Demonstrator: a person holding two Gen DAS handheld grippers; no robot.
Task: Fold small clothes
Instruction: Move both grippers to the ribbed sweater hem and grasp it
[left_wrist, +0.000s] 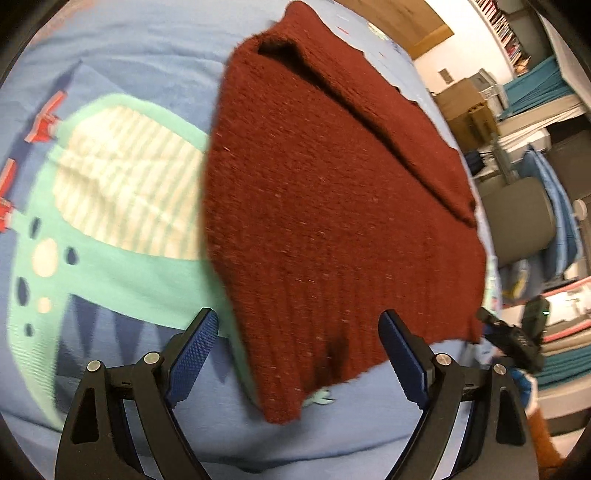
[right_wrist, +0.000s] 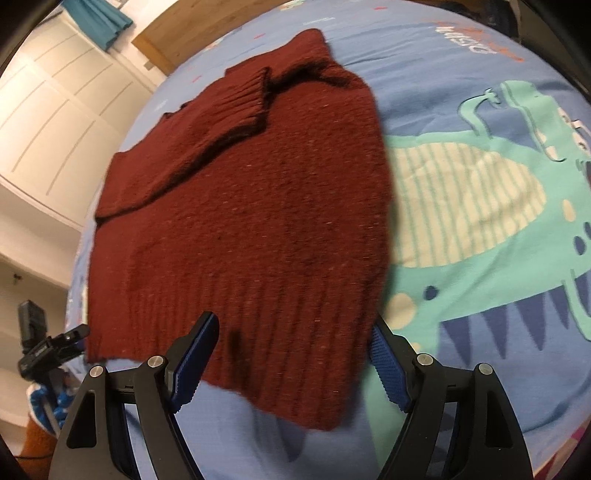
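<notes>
A dark red knitted sweater (left_wrist: 332, 206) lies flat on a blue bedspread (left_wrist: 122, 55), with a sleeve folded over its body. It also shows in the right wrist view (right_wrist: 251, 221), with the ribbed cuff (right_wrist: 240, 107) lying on its upper part. My left gripper (left_wrist: 299, 354) is open, its blue-padded fingers just above the ribbed hem, holding nothing. My right gripper (right_wrist: 295, 362) is open above the same hem, empty. The right gripper (left_wrist: 517, 339) also shows in the left wrist view at the right of the hem, and the left gripper (right_wrist: 48, 347) shows in the right wrist view at the left.
The bedspread (right_wrist: 480, 55) has a teal dinosaur print (left_wrist: 92, 206) beside the sweater, also in the right wrist view (right_wrist: 498, 206). A wooden headboard (right_wrist: 207, 26) stands at the far end. White cupboards (right_wrist: 48, 122) stand beyond one side, shelves and boxes (left_wrist: 469, 107) beyond the other.
</notes>
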